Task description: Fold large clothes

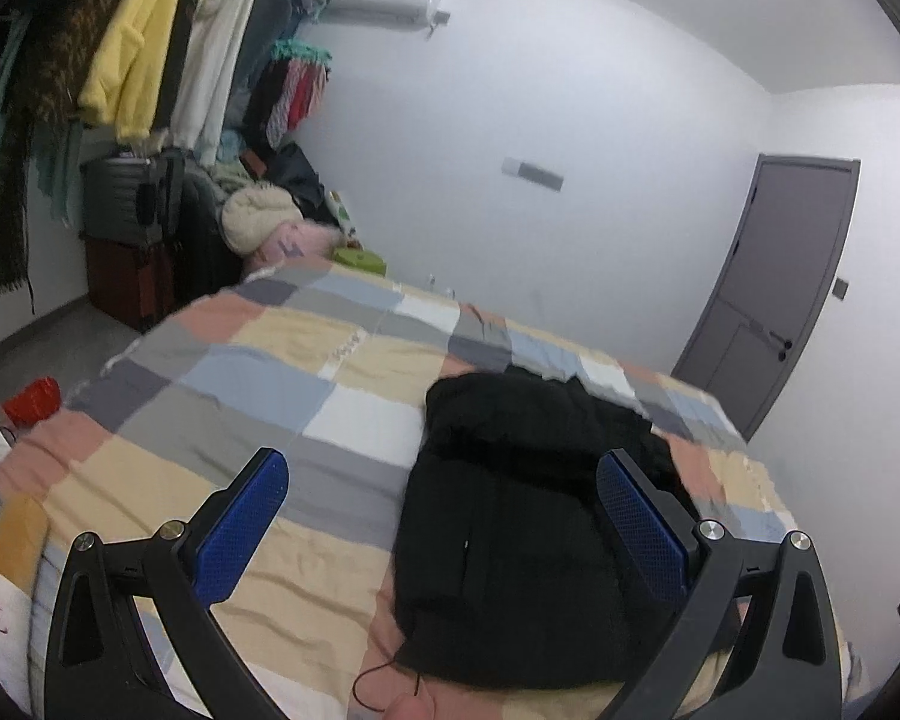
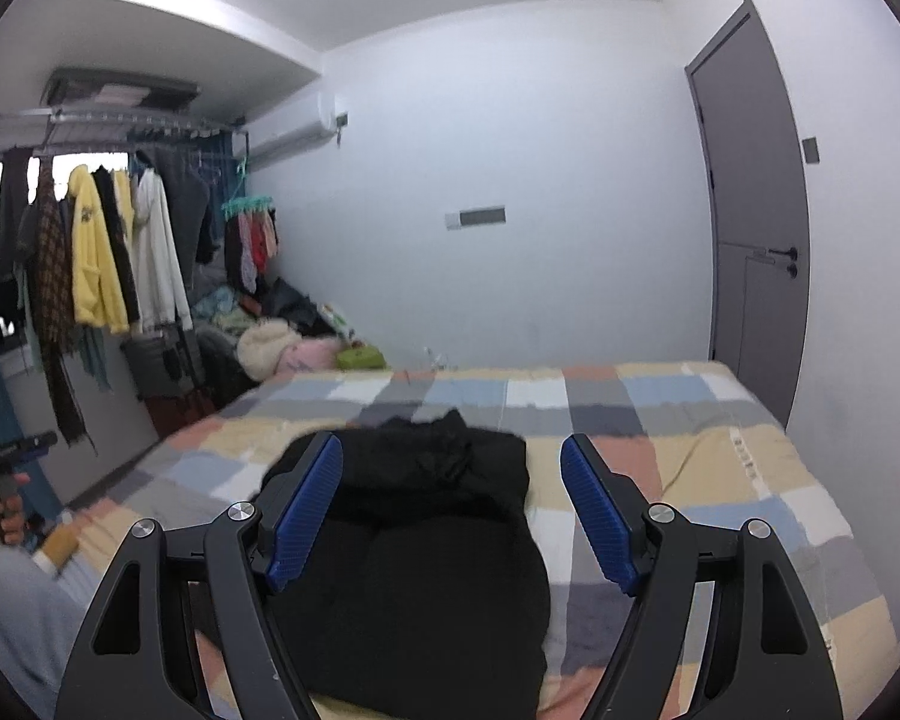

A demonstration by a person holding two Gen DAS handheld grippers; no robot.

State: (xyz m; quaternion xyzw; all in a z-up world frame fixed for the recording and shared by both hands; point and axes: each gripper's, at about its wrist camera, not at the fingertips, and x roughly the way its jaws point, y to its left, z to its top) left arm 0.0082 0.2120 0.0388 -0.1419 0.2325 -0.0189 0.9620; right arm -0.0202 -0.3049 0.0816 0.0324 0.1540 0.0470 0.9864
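A black garment (image 1: pixel 510 528) lies folded into a compact bundle on the checkered bedspread (image 1: pixel 282 360), near the bed's front edge. In the right wrist view the garment (image 2: pixel 426 540) lies on the bedspread (image 2: pixel 690 456) directly ahead. My left gripper (image 1: pixel 444 516) is open and empty, raised above the bed, with its right finger over the garment's right side. My right gripper (image 2: pixel 450 510) is open and empty, held above the garment. A thin black cord (image 1: pixel 384 684) trails from the garment's near edge.
A clothes rack (image 2: pixel 120 252) with hanging coats stands left of the bed. Piled clothes and boxes (image 2: pixel 270 336) sit by the far wall. A grey door (image 2: pixel 756 210) is at the right. A red object (image 1: pixel 33 399) lies on the floor at the left.
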